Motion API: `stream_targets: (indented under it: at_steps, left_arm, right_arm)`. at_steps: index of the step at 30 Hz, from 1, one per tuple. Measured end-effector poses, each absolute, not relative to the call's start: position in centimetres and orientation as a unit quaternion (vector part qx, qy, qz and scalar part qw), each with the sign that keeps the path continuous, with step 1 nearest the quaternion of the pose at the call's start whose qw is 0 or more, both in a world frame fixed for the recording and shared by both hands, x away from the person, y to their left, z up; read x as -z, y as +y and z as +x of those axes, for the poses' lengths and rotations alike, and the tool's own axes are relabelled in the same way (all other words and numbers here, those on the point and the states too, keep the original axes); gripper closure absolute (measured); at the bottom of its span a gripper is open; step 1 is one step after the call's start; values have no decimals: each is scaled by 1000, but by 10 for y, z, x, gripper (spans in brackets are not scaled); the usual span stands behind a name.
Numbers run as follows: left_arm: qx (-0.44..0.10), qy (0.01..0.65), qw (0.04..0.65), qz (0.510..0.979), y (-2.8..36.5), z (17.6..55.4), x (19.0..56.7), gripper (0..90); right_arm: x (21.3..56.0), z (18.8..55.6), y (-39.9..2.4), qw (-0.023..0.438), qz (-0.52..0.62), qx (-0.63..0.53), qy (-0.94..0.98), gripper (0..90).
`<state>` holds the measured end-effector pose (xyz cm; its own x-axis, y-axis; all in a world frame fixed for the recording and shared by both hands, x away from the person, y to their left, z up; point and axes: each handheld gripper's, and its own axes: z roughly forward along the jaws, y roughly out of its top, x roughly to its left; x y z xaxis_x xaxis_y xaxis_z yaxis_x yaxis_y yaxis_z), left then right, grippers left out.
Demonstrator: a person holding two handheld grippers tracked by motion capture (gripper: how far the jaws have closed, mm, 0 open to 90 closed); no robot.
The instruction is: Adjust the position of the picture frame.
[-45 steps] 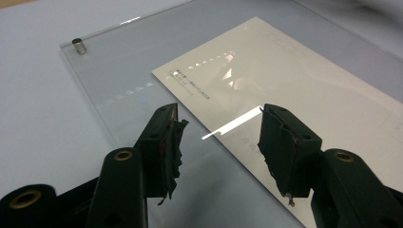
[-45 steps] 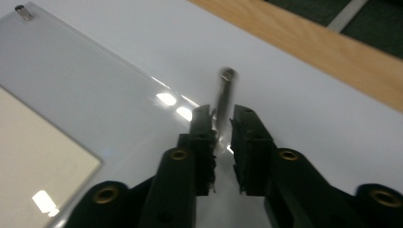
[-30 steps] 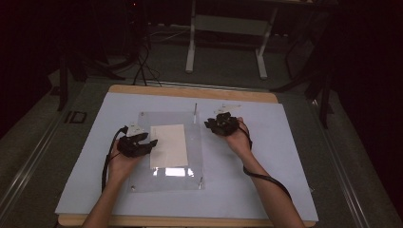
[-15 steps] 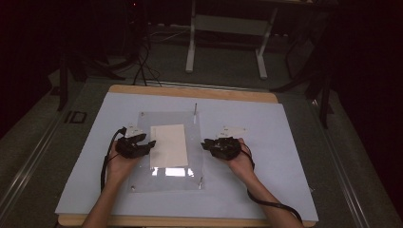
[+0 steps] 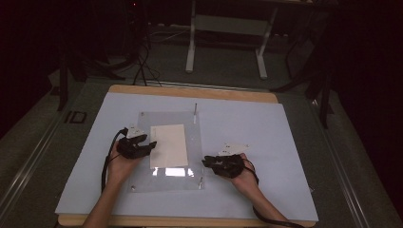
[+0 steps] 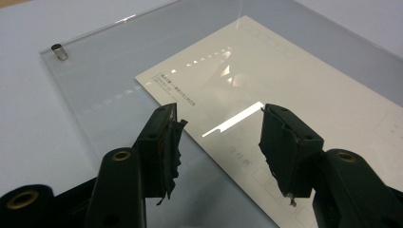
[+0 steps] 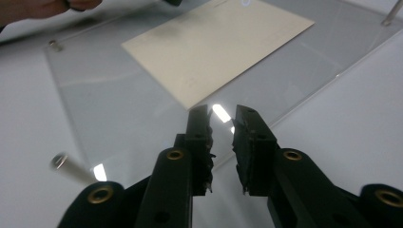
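Note:
A clear acrylic plate (image 5: 142,178) lies on the pale mat, with a cream card (image 5: 167,145) flat at its middle. My left gripper (image 5: 150,144) rests at the plate's left edge. Its jaws stand open above the plate and the card's corner (image 6: 190,90), with nothing held. My right gripper (image 5: 207,162) sits low by the plate's near right corner and points left at the plate edge (image 7: 304,97). Its jaws (image 7: 222,116) have just been closing; a narrow gap is left and nothing is between them. A short metal pin (image 7: 66,166) lies blurred beside it.
Metal pins stand at the plate's corners: far right (image 5: 195,110), near right (image 5: 200,181), near left (image 5: 133,188), and one (image 6: 59,51) ahead of the left gripper. The pale mat (image 5: 266,128) covers a wooden table (image 5: 190,91). A desk frame (image 5: 227,42) stands on the floor beyond.
My right hand has come from the plate's far right corner down along its right edge to the near right corner, its jaws narrowing. The left hand stayed put.

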<state>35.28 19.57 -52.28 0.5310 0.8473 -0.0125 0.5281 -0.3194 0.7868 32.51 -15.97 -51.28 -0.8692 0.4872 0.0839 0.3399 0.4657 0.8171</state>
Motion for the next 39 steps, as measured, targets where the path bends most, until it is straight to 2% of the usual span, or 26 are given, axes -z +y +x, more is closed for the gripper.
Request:
stream_targets:
  at_steps: [8, 21, 33, 39]
  left_arm:
    - [-207, 438, 384, 786, 196, 353, 523, 474]
    - [-208, 441, 384, 784, 197, 353, 523, 473]
    - [-208, 437, 383, 787, 195, 354, 523, 472]
    - [-211, 431, 381, 790, 189, 354, 523, 469]
  right_arm:
    - [514, 308, -164, 81, 210, -441, 869, 896]
    - [526, 290, -161, 52, 160, -407, 898, 878]
    - [528, 283, -155, 25, 124, -408, 904, 753]
    - [529, 284, -142, 51, 143, -425, 892, 803]
